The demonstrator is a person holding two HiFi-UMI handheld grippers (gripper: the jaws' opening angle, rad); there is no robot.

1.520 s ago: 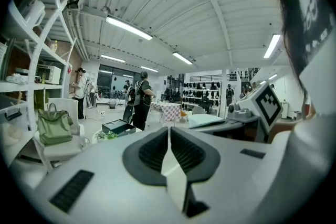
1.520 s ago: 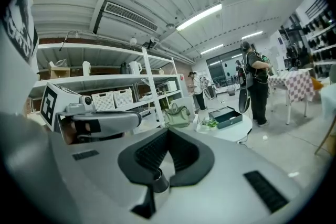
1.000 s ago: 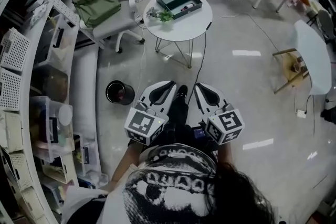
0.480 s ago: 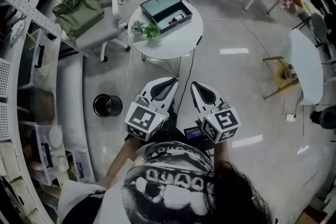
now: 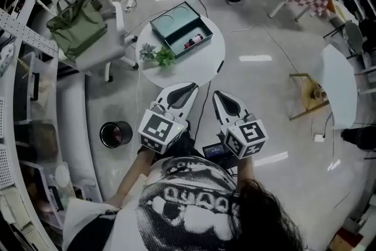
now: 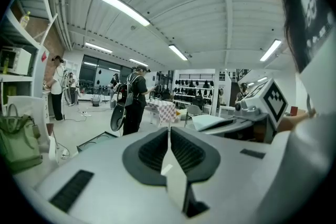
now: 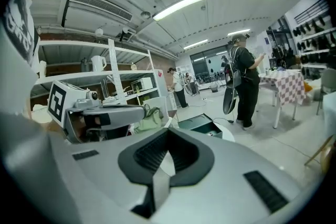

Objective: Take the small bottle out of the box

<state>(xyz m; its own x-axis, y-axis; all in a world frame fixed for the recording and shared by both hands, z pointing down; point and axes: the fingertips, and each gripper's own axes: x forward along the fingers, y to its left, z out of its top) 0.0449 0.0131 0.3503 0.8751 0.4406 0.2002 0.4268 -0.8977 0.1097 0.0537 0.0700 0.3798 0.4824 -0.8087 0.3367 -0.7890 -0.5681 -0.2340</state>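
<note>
Teal box (image 5: pixel 167 22) holds the small bottle (image 5: pixel 194 41), seemingly light and rigid; grip its middle. Short of the box, left gripper (image 5: pixel 189 87) and right gripper (image 5: pixel 217 95) have fingers together.

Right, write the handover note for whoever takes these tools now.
Left tool: shut, empty, held close to the body.
Right tool: shut, empty, beside it.
The box lies open on the round table ahead. The small bottle is inside it, a plant sprig beside it.
Done: nothing yet.
Left: step up, open a tool, grip the bottle, lift it out.
</note>
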